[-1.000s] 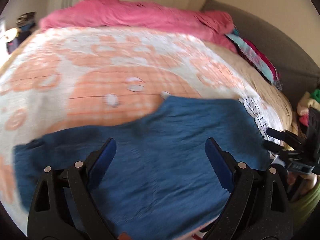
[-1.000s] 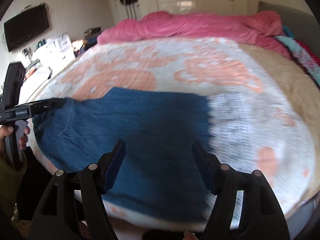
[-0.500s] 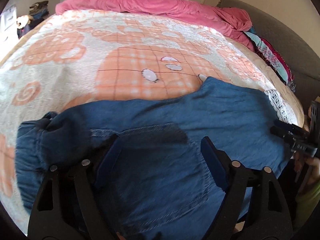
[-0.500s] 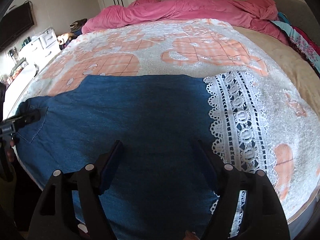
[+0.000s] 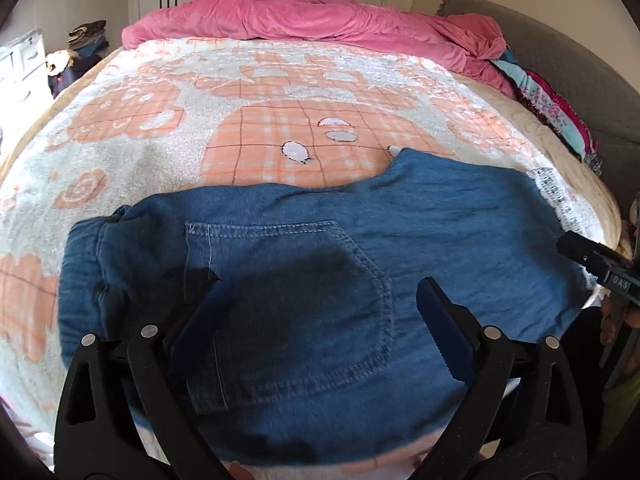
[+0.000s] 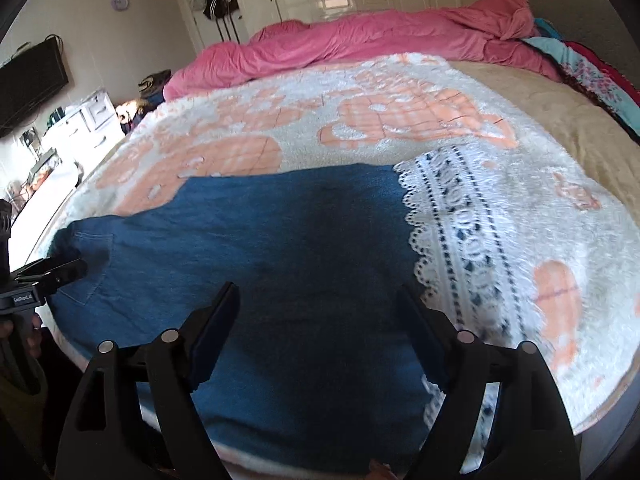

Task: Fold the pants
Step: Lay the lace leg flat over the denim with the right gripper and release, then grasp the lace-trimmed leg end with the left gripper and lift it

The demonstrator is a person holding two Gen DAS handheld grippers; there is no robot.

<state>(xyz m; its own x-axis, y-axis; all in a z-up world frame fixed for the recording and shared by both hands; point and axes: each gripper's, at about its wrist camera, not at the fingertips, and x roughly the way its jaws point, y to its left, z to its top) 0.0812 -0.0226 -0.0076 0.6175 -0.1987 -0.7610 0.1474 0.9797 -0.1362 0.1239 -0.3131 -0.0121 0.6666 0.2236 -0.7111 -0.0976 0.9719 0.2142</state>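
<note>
While both the left gripper and right gripper hover spread above the pants, a pink duvet lies at twelve o'clock.

Bed fills both views, covered w/ a fuzzy white blanket w/ peach checked cartoon shapes. Blue denim pants lie flat on the blanket at the near edge, 6 o'clock, back pocket facing up, waistband toward 9 o'clock in left wrist view. White lace hem of the pants rests on the blanket toward 3 o'clock in right wrist view. Crumpled pink duvet heaped along the far side, 12 o'clock. Folded colorful fabrics stacked at 2 o'clock, beside the duvet's end. Tan sheet shows past the blanket edge at 2 o'clock.
</note>
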